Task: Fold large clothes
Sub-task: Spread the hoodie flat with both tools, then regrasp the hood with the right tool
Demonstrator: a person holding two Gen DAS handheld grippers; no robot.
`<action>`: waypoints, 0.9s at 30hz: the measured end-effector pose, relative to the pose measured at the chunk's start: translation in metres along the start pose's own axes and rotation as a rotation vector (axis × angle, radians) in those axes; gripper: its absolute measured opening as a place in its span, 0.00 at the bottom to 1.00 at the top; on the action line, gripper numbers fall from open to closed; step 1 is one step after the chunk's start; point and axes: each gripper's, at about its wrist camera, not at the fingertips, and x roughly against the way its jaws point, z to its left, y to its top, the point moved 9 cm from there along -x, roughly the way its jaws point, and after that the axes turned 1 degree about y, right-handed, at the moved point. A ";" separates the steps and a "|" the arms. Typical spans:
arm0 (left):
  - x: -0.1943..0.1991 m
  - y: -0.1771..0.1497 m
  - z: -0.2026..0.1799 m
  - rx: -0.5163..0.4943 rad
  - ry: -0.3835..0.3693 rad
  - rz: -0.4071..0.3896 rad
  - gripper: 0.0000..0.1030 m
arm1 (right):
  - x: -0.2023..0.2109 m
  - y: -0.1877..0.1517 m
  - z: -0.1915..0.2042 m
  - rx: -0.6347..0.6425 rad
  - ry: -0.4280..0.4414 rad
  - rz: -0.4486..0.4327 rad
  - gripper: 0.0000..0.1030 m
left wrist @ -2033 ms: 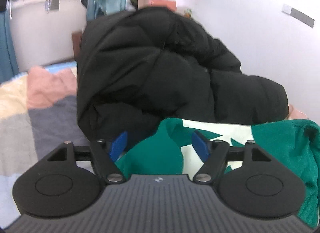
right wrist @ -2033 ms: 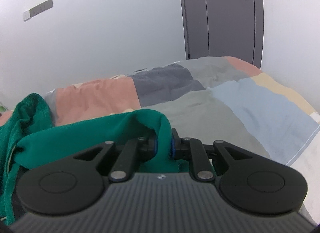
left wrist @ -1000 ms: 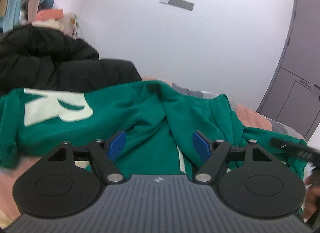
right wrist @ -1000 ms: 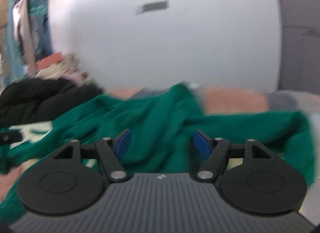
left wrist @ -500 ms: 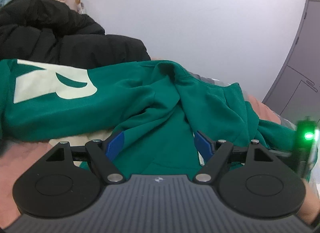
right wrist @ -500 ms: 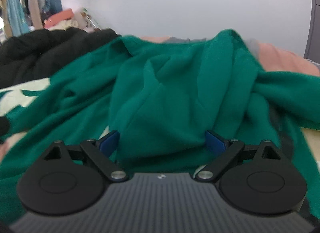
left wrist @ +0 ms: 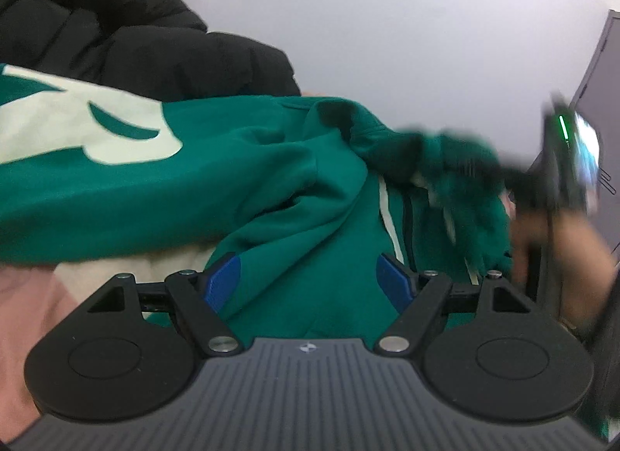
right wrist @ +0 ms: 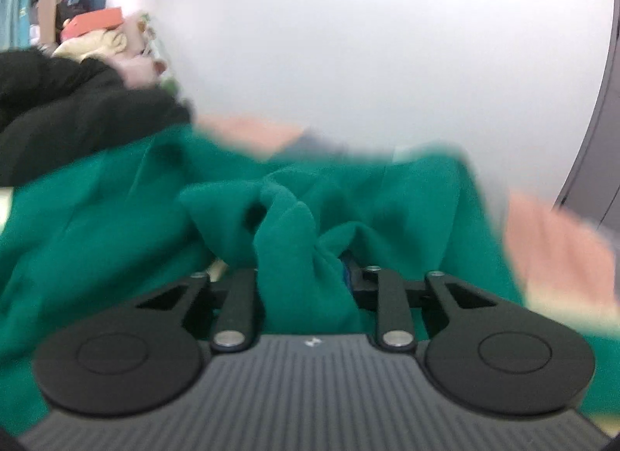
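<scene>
Green hoodie lies rumpled on bed, against black puffer jacket. Right hand-held gripper, jaws just closing, clamps fabric bunch; left hand-held gripper apart, cloth between unpinched. Step: gathering for spreading. Next, likely: left pinches edge, both pull flat.
</scene>
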 end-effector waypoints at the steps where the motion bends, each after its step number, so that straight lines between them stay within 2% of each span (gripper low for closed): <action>1: -0.002 0.002 -0.001 -0.011 -0.006 -0.010 0.79 | -0.009 0.023 -0.006 0.002 -0.017 -0.022 0.24; 7: -0.022 0.013 -0.005 -0.093 -0.051 -0.078 0.79 | -0.079 0.146 -0.024 0.004 -0.112 -0.135 0.24; 10: -0.031 0.014 -0.002 -0.104 -0.050 -0.105 0.79 | -0.120 0.182 -0.018 0.016 -0.138 -0.171 0.24; 13: -0.043 0.015 0.005 -0.065 -0.059 -0.114 0.79 | -0.164 0.189 -0.011 0.014 -0.149 -0.162 0.24; 17: -0.059 0.010 0.023 0.067 -0.091 -0.093 0.79 | -0.213 0.165 -0.004 0.023 -0.148 -0.120 0.26; 21: -0.064 0.010 0.029 0.107 -0.101 -0.092 0.79 | -0.226 0.149 -0.006 -0.012 -0.126 -0.124 0.28; 23: -0.063 0.008 0.030 0.113 -0.107 -0.096 0.79 | -0.221 0.150 -0.010 -0.019 -0.118 -0.140 0.35; 24: -0.063 0.008 0.030 0.112 -0.106 -0.095 0.79 | -0.218 0.151 -0.013 -0.026 -0.122 -0.144 0.49; 25: -0.061 0.008 0.031 0.110 -0.106 -0.097 0.79 | -0.213 0.151 -0.016 -0.043 -0.122 -0.146 0.66; 27: -0.059 0.008 0.030 0.100 -0.103 -0.098 0.79 | -0.199 0.153 -0.020 -0.075 -0.096 -0.170 0.80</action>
